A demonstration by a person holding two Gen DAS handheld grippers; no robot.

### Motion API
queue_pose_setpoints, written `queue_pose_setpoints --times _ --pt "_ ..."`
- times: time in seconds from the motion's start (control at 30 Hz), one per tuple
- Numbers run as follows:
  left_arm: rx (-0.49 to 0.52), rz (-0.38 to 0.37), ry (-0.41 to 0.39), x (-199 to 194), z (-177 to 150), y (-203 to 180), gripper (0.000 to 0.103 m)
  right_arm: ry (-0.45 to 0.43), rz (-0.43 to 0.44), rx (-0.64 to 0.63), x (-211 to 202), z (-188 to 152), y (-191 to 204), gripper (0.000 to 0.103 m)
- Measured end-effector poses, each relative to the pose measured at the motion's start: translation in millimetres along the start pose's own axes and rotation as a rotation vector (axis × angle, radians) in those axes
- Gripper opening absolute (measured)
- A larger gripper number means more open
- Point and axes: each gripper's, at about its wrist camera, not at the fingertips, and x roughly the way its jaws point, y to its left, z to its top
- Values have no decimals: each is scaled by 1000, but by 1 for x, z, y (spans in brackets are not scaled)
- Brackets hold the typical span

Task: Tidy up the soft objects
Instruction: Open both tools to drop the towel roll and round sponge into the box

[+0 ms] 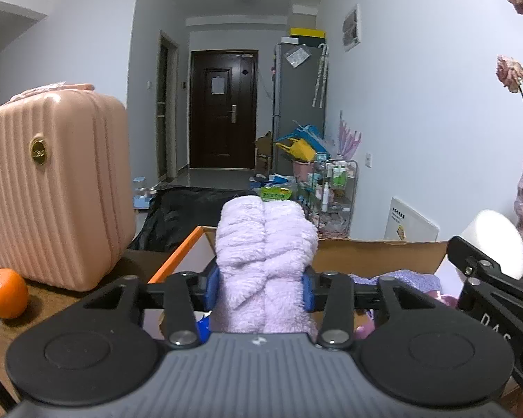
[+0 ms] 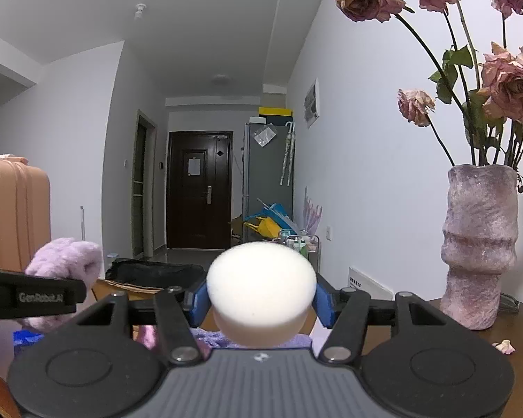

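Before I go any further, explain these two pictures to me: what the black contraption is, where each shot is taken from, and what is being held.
No robot here: a person carries a two-finger gripper in each hand, with a camera on each looking along its fingers. In the left camera's picture, the left gripper clamps a fluffy lilac towel above a cardboard box. In the right camera's picture, the right gripper squeezes a round white sponge. On the brown table stand a pink suitcase, an orange and a vase of dried roses.
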Motion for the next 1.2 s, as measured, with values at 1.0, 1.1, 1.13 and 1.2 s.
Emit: queue_pose_setpoints --times 1.0,1.1,1.13,1.2 --pt "-73 -1 -10 -12 -6 15 103 -31 -3 19 -22 -2 -11 103" --pt "-98 -44 18 -14 -10 18 103 -39 -11 20 -29 -2 -14 103" --pt "-112 -64 30 -14 -11 20 103 -41 -15 20 -31 -3 -15 103" --pt "-126 -95 50 -15 -13 24 103 -42 -22 21 -35 -3 -18 103"
